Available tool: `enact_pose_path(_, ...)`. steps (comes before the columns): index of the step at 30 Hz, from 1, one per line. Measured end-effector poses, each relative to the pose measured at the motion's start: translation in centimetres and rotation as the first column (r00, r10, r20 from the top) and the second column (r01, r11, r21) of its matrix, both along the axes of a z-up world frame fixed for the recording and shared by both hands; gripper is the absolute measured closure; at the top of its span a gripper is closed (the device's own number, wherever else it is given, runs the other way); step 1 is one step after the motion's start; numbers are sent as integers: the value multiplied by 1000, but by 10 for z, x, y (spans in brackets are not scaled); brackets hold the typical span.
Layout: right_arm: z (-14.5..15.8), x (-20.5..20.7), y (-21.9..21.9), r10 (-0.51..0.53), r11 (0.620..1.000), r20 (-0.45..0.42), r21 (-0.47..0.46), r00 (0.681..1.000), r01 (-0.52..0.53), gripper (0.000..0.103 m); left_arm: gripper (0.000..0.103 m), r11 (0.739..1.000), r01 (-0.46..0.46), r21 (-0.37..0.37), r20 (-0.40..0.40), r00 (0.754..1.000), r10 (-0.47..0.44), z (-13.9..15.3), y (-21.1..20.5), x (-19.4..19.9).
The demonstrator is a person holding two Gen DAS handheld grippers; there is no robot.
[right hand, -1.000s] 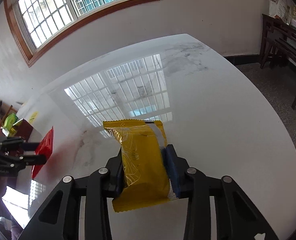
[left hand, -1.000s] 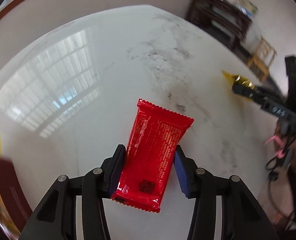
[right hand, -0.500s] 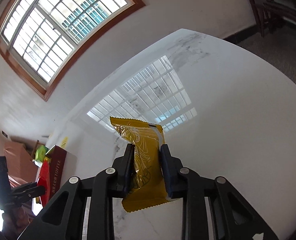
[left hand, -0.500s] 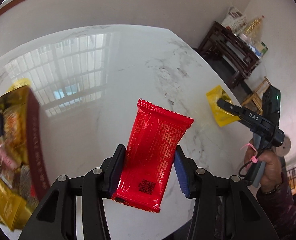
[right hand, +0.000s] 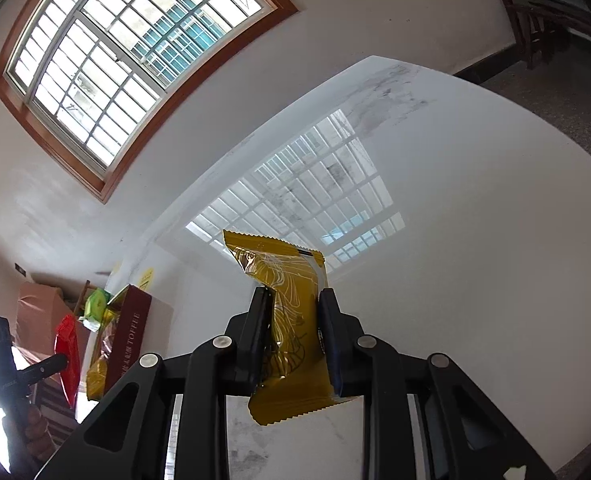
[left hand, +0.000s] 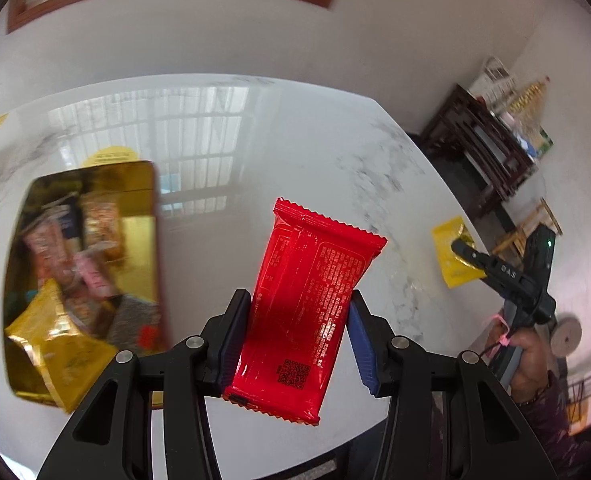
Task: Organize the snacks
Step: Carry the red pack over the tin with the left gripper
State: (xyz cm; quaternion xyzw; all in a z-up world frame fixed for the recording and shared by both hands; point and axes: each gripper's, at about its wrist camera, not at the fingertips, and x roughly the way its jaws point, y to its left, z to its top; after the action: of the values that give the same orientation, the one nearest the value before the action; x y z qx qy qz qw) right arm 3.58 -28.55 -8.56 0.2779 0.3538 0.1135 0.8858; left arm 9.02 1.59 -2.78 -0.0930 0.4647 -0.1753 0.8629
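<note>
Where marble table (left hand: 303, 152) meets wall, open snack tin (left hand: 143, 248), dark shelf (left hand: 483, 152)

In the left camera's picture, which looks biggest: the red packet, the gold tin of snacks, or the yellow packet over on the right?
1. Gold tin
2. Red packet: held right at the lens in the left claw, so nearness inflates it
3. Yellow packet: far off in the right claw, so it looks smallest

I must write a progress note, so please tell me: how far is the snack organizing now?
Partly done. Done: the gold tin on the marble table already holds several wrapped snacks. In hand: the left gripper is shut on a red packet, and the right gripper is shut on a yellow packet, both lifted off the table. Left: both packets are not yet in the tin.
</note>
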Motion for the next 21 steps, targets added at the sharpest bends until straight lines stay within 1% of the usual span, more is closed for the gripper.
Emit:
enact_pose_path(3, 2, 1, 6, 11, 1000, 4, 2, 1000, -11, 80, 54, 998, -55, 21, 24, 998, 54, 6, 21, -4)
enact_pose_path(7, 5, 1, 11, 23, 1000, 9, 8, 1000, -23, 80, 54, 993, -116, 37, 30, 993, 114, 6, 48, -6)
enact_pose_path(13, 6, 2, 15, 32, 999, 6, 14, 999, -32, 80, 54, 982, -183, 44, 15, 983, 183, -11, 76, 2)
enact_pose_path(21, 7, 3, 17, 35, 999, -3, 10, 999, -35, 80, 54, 965, -257, 49, -9, 966, 258, -32, 101, 35)
